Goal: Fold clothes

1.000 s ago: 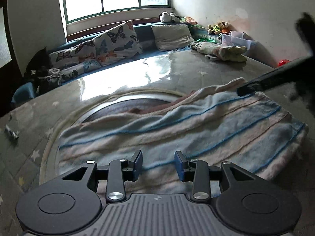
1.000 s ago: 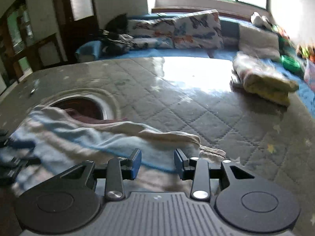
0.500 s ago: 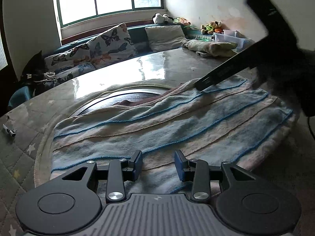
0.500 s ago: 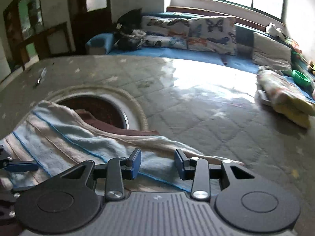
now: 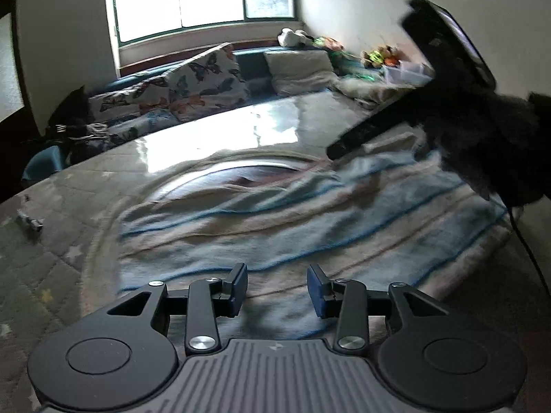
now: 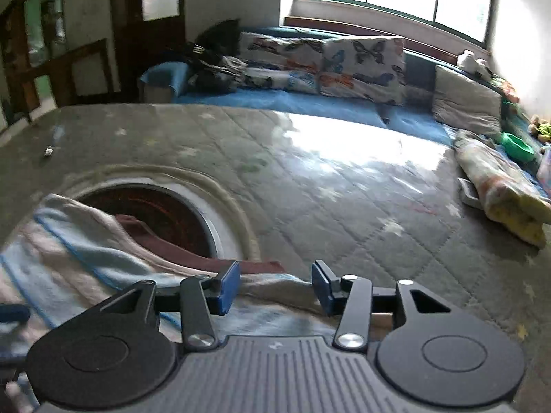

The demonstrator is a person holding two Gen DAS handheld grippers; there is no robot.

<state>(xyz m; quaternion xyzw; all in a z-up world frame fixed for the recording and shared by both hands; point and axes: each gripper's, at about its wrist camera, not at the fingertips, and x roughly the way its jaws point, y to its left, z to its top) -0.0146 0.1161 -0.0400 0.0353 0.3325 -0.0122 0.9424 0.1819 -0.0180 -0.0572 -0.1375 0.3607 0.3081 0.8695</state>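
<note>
A striped towel (image 5: 310,220) in pale blue, cream and pink lies spread over a round opening in the quilted table top. My left gripper (image 5: 277,287) hovers open over the towel's near edge, nothing between its fingers. The right gripper appears in the left wrist view as a dark blurred shape (image 5: 447,117) above the towel's far right part. In the right wrist view the right gripper (image 6: 275,287) is open over the towel (image 6: 86,258), close to its far edge. A dark red cloth (image 6: 162,241) shows under that edge.
The round opening (image 6: 155,206) has a pale rim. A folded yellowish blanket (image 6: 502,189) lies at the table's right end. Butterfly cushions (image 6: 344,62) line a blue bench behind the grey quilted table top (image 6: 344,189). A small object (image 5: 31,222) lies at the left.
The right gripper has swung up and left over the towel's far side, and its camera now looks further along the table. My left gripper has shifted slightly. Both stay open.
</note>
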